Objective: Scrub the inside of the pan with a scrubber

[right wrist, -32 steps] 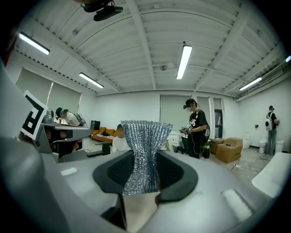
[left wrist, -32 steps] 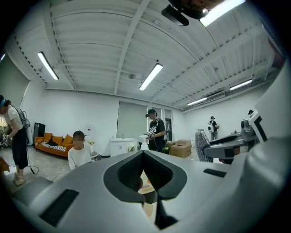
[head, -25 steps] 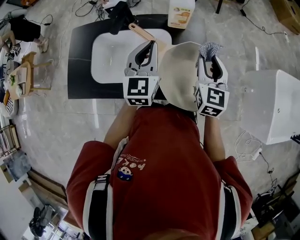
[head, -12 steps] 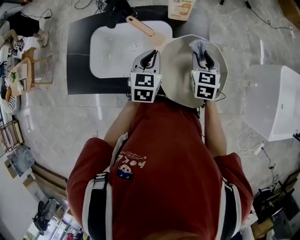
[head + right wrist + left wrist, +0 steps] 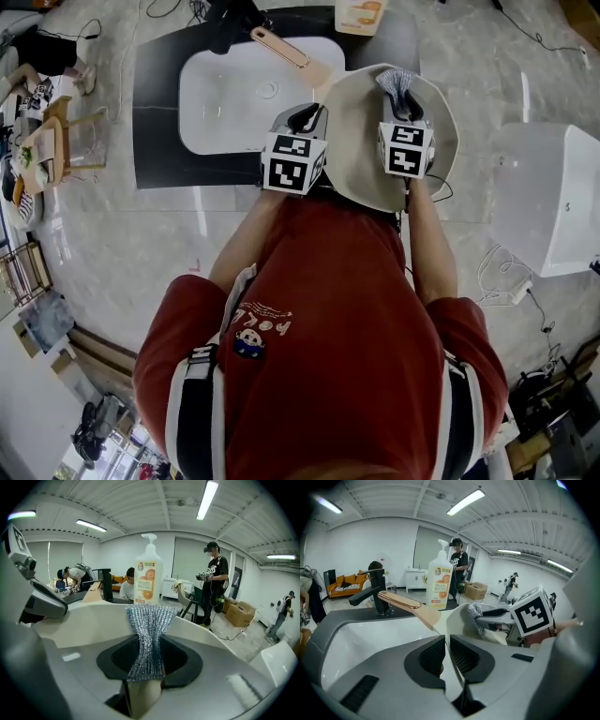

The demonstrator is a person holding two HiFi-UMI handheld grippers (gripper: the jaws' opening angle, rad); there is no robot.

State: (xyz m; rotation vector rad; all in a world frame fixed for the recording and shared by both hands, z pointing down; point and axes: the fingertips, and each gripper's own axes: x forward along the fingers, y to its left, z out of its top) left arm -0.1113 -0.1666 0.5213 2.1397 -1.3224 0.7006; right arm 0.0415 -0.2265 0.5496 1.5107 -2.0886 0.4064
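A cream pan (image 5: 361,150) is held tilted above the counter, its rose-gold handle (image 5: 281,49) pointing back over the sink. My left gripper (image 5: 309,118) is shut on the pan's left rim (image 5: 454,620), which runs between the jaws. My right gripper (image 5: 401,101) is shut on a silvery mesh scrubber (image 5: 397,82), held inside the pan near its far wall. In the right gripper view the scrubber (image 5: 149,634) stands pinched between the jaws, with the pan's inner wall (image 5: 93,618) around it.
A white sink (image 5: 225,108) set in a dark counter lies to the left behind the pan, with a black faucet (image 5: 375,590) at its back. A soap bottle (image 5: 361,14) stands behind. A white box (image 5: 553,197) sits at the right. People stand in the room.
The right gripper with the scrubber has moved left and then farther away across the pan's inside. The pan has turned so more of its inside shows. The left gripper keeps its hold.
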